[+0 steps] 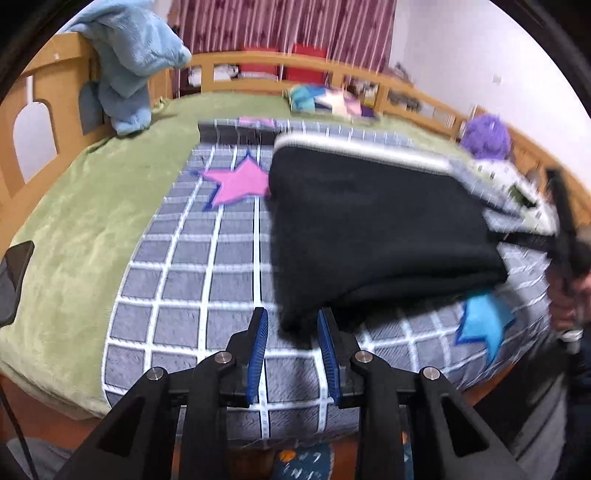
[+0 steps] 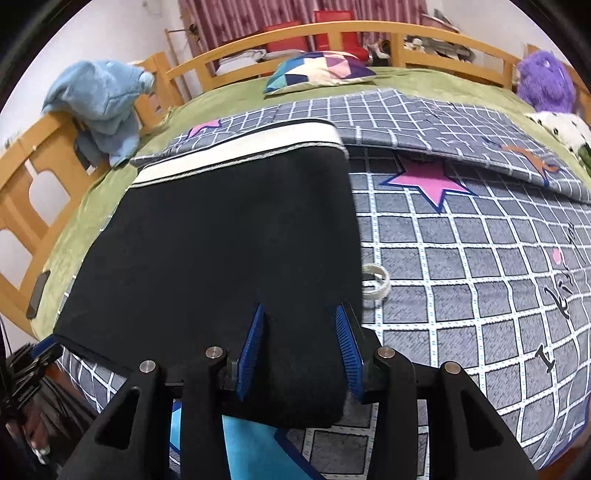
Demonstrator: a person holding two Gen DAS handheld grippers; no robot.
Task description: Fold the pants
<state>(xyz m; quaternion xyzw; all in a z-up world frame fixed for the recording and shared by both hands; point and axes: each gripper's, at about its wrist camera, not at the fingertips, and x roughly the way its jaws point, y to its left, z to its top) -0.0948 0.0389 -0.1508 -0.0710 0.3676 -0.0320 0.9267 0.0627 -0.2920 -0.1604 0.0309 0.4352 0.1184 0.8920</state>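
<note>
Black pants [image 2: 229, 236] with a white waistband [image 2: 240, 146] lie folded flat on the grey checked blanket [image 2: 461, 266]. They also show in the left wrist view [image 1: 369, 229], blurred by motion. My left gripper [image 1: 291, 332] is open at the pants' near left corner, with the cloth edge just beyond its fingers. My right gripper [image 2: 301, 336] is open over the near edge of the pants, its blue pads [image 2: 253, 343] either side of the black cloth. The right gripper [image 1: 565, 236] shows at the right edge of the left wrist view.
A green sheet [image 1: 92, 206] covers the bed inside a wooden rail [image 2: 332, 29]. A blue plush [image 2: 99, 103] hangs on the left rail, a patchwork pillow [image 2: 317, 70] lies at the back, a purple plush [image 2: 543, 81] at the right. A phone [image 1: 14, 273] lies at the left edge. A white ring [image 2: 376, 282] lies beside the pants.
</note>
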